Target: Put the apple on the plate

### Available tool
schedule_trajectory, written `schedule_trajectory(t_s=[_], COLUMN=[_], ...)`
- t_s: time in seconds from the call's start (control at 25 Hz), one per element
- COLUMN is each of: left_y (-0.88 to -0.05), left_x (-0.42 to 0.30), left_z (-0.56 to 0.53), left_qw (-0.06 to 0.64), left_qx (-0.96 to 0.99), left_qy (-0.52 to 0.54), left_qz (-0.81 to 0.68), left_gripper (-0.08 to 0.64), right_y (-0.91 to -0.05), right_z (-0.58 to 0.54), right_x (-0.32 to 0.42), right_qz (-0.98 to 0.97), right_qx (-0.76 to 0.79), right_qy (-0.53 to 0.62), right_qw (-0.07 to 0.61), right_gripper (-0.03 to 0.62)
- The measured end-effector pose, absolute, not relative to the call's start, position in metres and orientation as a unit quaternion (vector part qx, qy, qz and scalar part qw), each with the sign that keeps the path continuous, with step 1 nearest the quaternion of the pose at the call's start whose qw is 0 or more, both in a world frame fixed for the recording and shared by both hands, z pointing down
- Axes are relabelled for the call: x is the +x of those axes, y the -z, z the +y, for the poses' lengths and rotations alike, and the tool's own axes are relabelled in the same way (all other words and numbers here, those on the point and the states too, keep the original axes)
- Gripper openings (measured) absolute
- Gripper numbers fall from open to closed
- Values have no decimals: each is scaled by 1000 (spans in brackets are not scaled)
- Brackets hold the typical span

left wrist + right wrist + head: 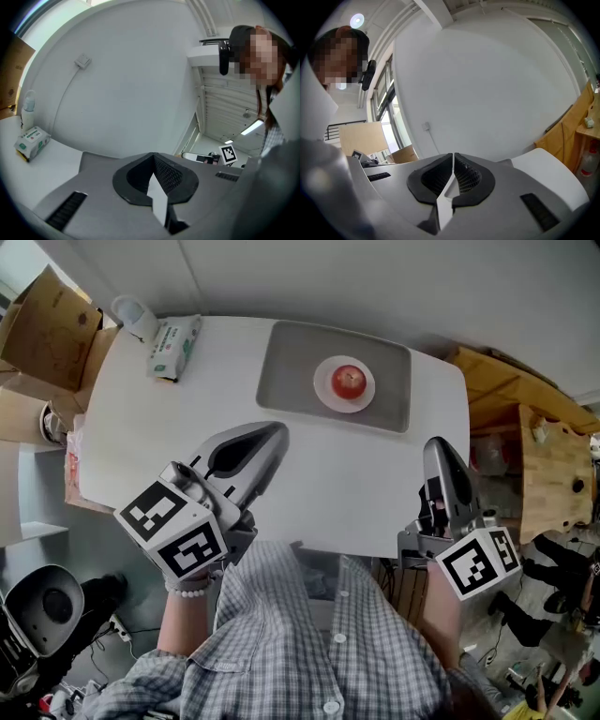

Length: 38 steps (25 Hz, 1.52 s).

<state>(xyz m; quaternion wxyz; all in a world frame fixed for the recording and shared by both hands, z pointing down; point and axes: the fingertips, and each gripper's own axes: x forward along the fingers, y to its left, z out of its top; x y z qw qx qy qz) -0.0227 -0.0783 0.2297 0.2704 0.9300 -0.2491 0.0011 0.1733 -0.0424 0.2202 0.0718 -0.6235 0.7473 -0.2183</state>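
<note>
A red apple (349,382) sits on a small white plate (323,390) that rests on a grey tray (286,371) at the far middle of the white table (366,465). My left gripper (277,432) hovers over the near left of the table, shut with nothing in it, its tip well short of the tray. My right gripper (437,448) is at the near right edge, also shut and empty. Both gripper views look upward at the wall, so the apple is hidden there; the left gripper (153,158) and right gripper (453,158) show their jaws pressed together.
A green-and-white tissue pack (174,346) and a white bottle (136,317) lie at the table's far left corner; the pack (32,140) shows in the left gripper view too. Cardboard boxes (47,329) stand left of the table, wooden furniture (548,460) to the right.
</note>
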Motion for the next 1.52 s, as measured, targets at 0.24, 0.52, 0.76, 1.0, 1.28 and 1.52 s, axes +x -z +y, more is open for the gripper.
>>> schedule_trajectory(t_s=[0.24, 0.52, 0.76, 1.0, 1.28, 1.52], left_y=[-233, -235, -237, -239, -241, -241], left_x=[-18, -16, -12, -12, -8, 2], left_z=[-78, -77, -76, -75, -72, -68], left_qw=[273, 280, 281, 286, 289, 291], left_qx=[931, 931, 932, 931, 933, 937], left_qy=[-5, -6, -8, -9, -10, -10], left_qz=[-243, -234, -229, -226, -215, -192], left_gripper=[9, 9, 9, 9, 9, 9], right_y=[-221, -222, -223, -222, -225, -228], right_z=[-41, -41, -39, -36, -28, -10], right_x=[175, 175, 174, 175, 181, 193], right_qz=[744, 742, 746, 743, 733, 713], right_qx=[-628, -633, -629, -633, -642, -665], right_qy=[216, 209, 210, 210, 214, 213], right_qw=[69, 63, 60, 60, 62, 64], right_gripper=[29, 29, 29, 29, 29, 29])
